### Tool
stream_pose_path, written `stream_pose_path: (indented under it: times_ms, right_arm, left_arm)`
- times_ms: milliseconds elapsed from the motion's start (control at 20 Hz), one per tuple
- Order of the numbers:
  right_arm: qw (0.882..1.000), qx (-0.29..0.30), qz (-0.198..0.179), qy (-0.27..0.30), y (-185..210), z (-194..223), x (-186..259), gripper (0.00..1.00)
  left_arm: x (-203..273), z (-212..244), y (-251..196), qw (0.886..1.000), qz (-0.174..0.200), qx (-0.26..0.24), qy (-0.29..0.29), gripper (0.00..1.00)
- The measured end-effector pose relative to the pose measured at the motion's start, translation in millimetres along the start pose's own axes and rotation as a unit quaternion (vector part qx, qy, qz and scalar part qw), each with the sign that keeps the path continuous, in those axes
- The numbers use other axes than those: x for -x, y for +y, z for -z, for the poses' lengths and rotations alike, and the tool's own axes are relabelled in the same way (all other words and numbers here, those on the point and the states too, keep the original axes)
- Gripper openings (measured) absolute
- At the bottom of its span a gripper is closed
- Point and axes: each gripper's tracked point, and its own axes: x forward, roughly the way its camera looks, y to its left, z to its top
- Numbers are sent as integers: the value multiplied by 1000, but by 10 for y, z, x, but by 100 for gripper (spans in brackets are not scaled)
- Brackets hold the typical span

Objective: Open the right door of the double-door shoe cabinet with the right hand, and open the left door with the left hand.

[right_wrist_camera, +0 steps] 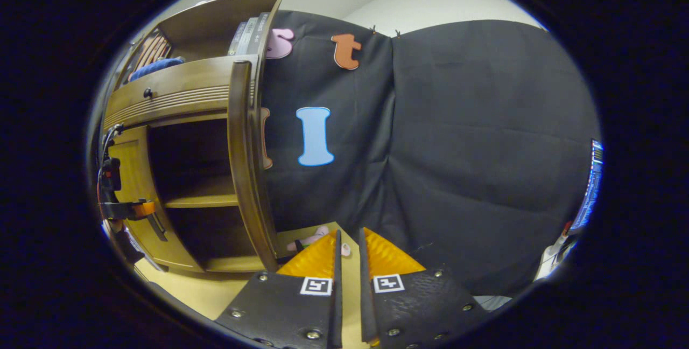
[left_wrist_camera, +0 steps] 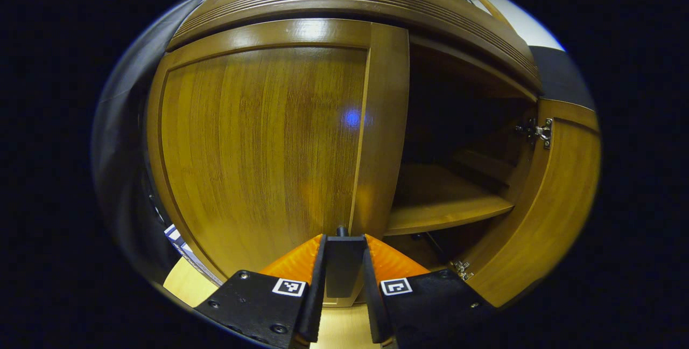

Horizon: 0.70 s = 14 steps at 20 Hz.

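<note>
Left tongs (left_wrist_camera: 344, 244) clamped on left door (left_wrist_camera: 258, 149) knob, door shut. Right door (right_wrist_camera: 245, 166) swung wide open; right tongs (right_wrist_camera: 347, 246) near-closed, empty, well clear. Left door remains.
</note>
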Motion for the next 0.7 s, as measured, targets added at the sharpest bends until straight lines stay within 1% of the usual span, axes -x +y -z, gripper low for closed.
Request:
stream_pose_path:
  times_ms: [100, 200, 250, 300, 450, 500, 700]
  right_arm:
    - [1000, -3, 0, -1, -10, 7, 33, 14]
    - [1000, -6, -1, 0, -16, 14, 55, 14]
    - [1000, -6, -2, -1, -9, 10, 66, 14]
    - [1000, -6, -2, -1, -8, 13, 72, 14]
    - [1000, -8, -5, -2, 7, 13, 100, 14]
    - [1000, -9, -6, -2, 18, 15, 108, 14]
    - [1000, -9, -11, -1, 65, 28, 142, 14]
  left_arm:
    - [19, 0, 0, 1000, 2, 4, 0, 39]
    - [63, 11, 2, 1000, 6, 6, 0, 34]
    - [95, 24, 1, 1000, 9, 7, -2, 37]
    - [101, 20, 3, 1000, 11, 6, -3, 37]
    - [85, 19, -1, 1000, 16, -2, -5, 34]
    - [93, 21, -2, 1000, 17, -2, -5, 31]
    - [114, 21, -4, 1000, 22, 0, -7, 32]
